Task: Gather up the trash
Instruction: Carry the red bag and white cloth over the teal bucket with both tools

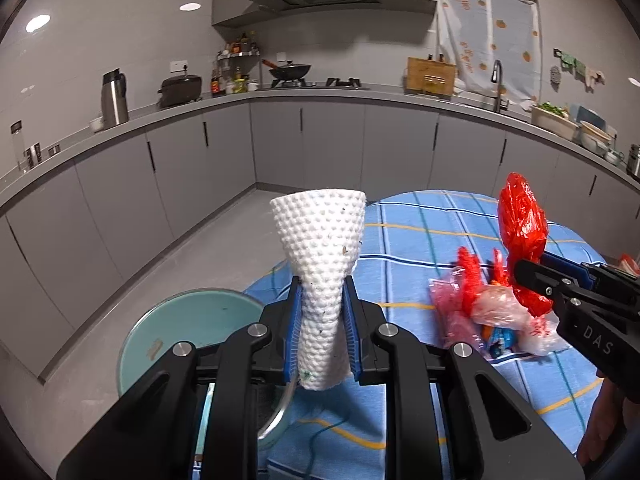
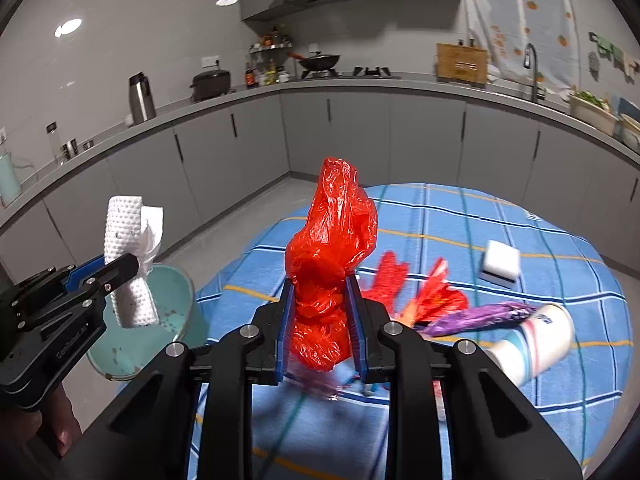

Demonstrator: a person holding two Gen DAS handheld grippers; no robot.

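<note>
My left gripper [image 1: 322, 312] is shut on a white dimpled paper towel [image 1: 320, 248] and holds it upright above the teal bin [image 1: 180, 324] beside the table; both show in the right wrist view too, the left gripper [image 2: 120, 276] with the towel [image 2: 126, 256]. My right gripper [image 2: 320, 304] is shut on a crumpled red plastic bag [image 2: 332, 248], held above the blue checked tablecloth [image 2: 500, 220]. It also shows in the left wrist view [image 1: 524, 236]. More trash lies on the table: red and clear wrappers [image 1: 484, 312], a purple wrapper [image 2: 480, 316], a paper cup [image 2: 536, 340].
A white sponge block [image 2: 500, 264] lies on the tablecloth at the far right. The teal bin [image 2: 160, 320] stands on the floor left of the table. Grey kitchen cabinets [image 1: 280, 148] and a countertop with a kettle [image 1: 114, 98] run along the back.
</note>
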